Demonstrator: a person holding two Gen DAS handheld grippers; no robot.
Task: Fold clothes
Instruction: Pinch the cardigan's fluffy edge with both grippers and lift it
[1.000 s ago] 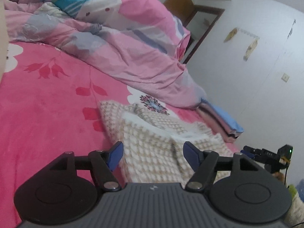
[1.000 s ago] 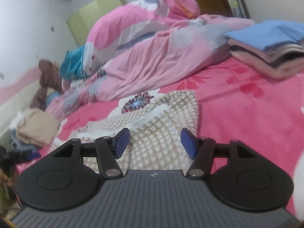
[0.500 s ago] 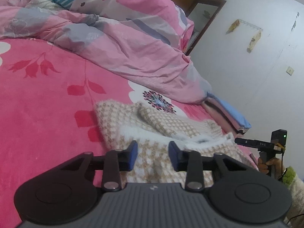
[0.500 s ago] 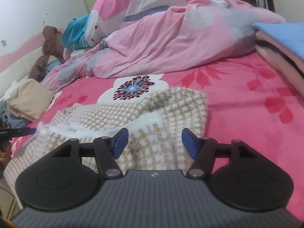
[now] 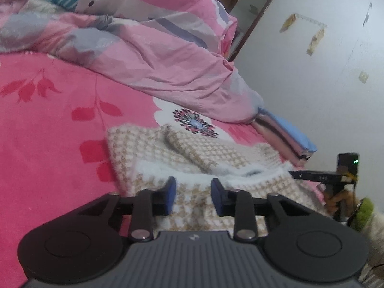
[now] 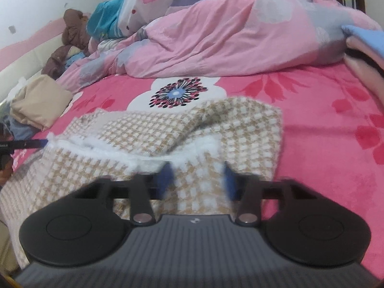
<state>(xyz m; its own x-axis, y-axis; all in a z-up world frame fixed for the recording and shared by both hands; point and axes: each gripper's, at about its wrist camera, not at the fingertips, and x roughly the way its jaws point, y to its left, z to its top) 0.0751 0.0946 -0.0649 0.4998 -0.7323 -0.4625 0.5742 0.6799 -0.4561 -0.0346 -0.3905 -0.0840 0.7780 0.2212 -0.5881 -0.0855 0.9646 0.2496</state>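
Nearest, left gripper (image 5: 193,195) closing over the checked beige-and-white garment's (image 5: 208,158) near hem, cloth between the blue pads, pinch not clear. Right gripper (image 6: 196,180) likewise closing, blurred, over the same garment's fluffy white edge, hold not clear. Garment spread on the pink floral bedsheet (image 6: 324,124). Beyond garment: rumpled pink duvet (image 6: 228,33); right of it, folded clothes stack (image 5: 285,134).

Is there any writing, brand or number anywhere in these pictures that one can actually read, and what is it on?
Small pale logo mark on the left gripper's grey body: a symbol, no letters.
Same mark on the right gripper's grey body: no letters.
White characters on the far black gripper bar: too small and blurred to read.
Clothes and bedding: no text.
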